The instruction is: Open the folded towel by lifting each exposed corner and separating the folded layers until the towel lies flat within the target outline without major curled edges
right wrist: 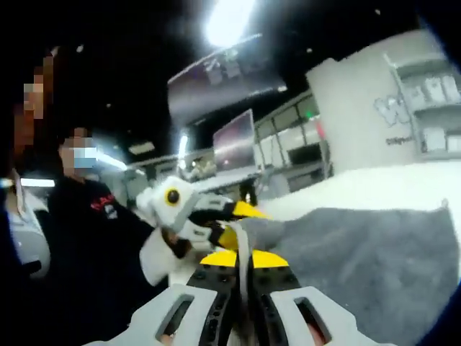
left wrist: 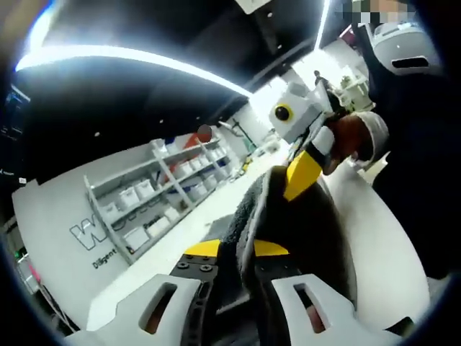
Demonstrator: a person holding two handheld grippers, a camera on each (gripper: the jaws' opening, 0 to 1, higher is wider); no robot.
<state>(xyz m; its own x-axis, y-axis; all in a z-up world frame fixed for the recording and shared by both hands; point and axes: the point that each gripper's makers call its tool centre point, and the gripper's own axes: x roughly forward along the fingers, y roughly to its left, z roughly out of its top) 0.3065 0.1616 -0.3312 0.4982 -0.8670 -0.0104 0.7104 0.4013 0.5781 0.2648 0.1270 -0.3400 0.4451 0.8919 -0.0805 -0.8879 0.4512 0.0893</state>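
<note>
**Towel is up in the air, pinched on both sides, not laid flat yet**

You've got the left gripper (left wrist: 236, 249) clamped on the towel (left wrist: 252, 216): in the left gripper view the yellow pads sit tight either side of a bunched grey edge that rises straight up between the jaws. The right gripper (right wrist: 243, 258) is also clamped, with a thin edge of the towel (right wrist: 374, 267) running between its pads.

In the right gripper view the cloth spreads out to the right as one broad grey sheet over the white table (right wrist: 389, 187), so I'd say the layers look mostly separated. Can't tell if a fold remains; the near part is hidden behind the jaws.

Each view catches the other gripper holding the same stretch of edge, close by.

Done, by my read: corners picked up, towel lifted and largely opened.

Left: spread your hands to tension the edge, lower it flat, check for curls. The target outline isn't visible from here, so placement can't be judged. Background shelves (left wrist: 166, 191) irrelevant
</note>
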